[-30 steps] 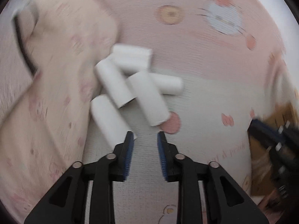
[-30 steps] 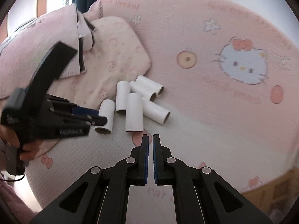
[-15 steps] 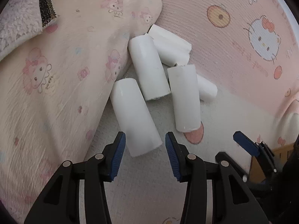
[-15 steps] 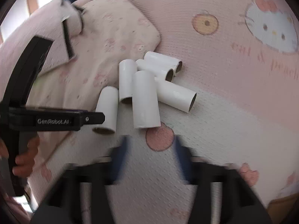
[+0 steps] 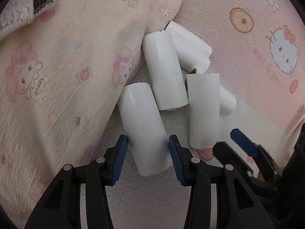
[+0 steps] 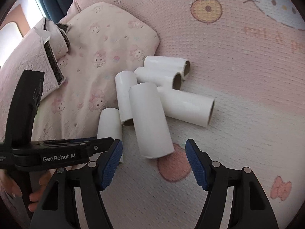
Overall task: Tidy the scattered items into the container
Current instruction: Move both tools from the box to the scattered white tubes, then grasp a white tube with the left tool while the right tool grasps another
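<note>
Several white cardboard rolls lie in a loose pile on a pink cartoon-print bed cover. In the left wrist view my left gripper (image 5: 146,148) is open with its blue pads on either side of the nearest roll (image 5: 143,126); whether they touch it is unclear. Another roll (image 5: 204,110) lies just right of it. In the right wrist view my right gripper (image 6: 154,152) is open wide, just in front of the near end of a roll (image 6: 150,118). The left gripper (image 6: 106,143) shows there at the lower left, around the leftmost roll (image 6: 109,122). No container is in view.
A pale pink pillow (image 6: 106,38) with small cartoon prints lies left of the pile, touching the rolls. A pink fleece item with a black strip (image 6: 53,61) lies on it further left. The right gripper's blue fingertip (image 5: 244,143) shows at the right of the left wrist view.
Both grippers moved closer to the pile. The right gripper went from shut to open wide. The left gripper widened and now straddles the nearest roll.
</note>
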The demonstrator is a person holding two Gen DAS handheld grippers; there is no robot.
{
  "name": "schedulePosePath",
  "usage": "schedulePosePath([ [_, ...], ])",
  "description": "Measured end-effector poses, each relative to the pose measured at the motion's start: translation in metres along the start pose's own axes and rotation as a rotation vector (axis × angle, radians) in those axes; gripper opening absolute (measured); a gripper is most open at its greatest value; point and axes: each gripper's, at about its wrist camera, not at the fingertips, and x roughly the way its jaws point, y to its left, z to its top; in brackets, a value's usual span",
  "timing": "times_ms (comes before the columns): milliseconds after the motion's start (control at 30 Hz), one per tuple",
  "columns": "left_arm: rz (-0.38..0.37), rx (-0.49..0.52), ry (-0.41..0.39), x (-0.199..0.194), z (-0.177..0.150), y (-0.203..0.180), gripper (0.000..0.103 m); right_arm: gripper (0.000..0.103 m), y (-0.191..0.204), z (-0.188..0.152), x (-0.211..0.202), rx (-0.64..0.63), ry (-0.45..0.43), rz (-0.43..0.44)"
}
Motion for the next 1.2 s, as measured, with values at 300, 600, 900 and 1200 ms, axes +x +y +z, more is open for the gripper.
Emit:
schedulePosePath([
  [300, 0.009, 0.014, -0.012, 0.004, 0.004, -0.003, 0.048, 0.066, -0.006, 0.005, 0.024, 0.038, 0.043, 0.005],
  [600, 0.053, 0.073, -0.025, 0.005, 0.002, -0.016, 0.048, 0.05, -0.025, -0.003, 0.042, 0.178, 0.104, 0.123],
  [900, 0.019, 0.108, 0.017, 0.004, -0.007, -0.025, 0.049, 0.047, -0.022, -0.01, 0.022, 0.193, 0.097, 0.147],
  [1200, -0.03, 0.195, 0.06, 0.005, -0.027, -0.04, 0.047, 0.046, -0.034, -0.043, -0.007, 0.228, 0.157, 0.025],
])
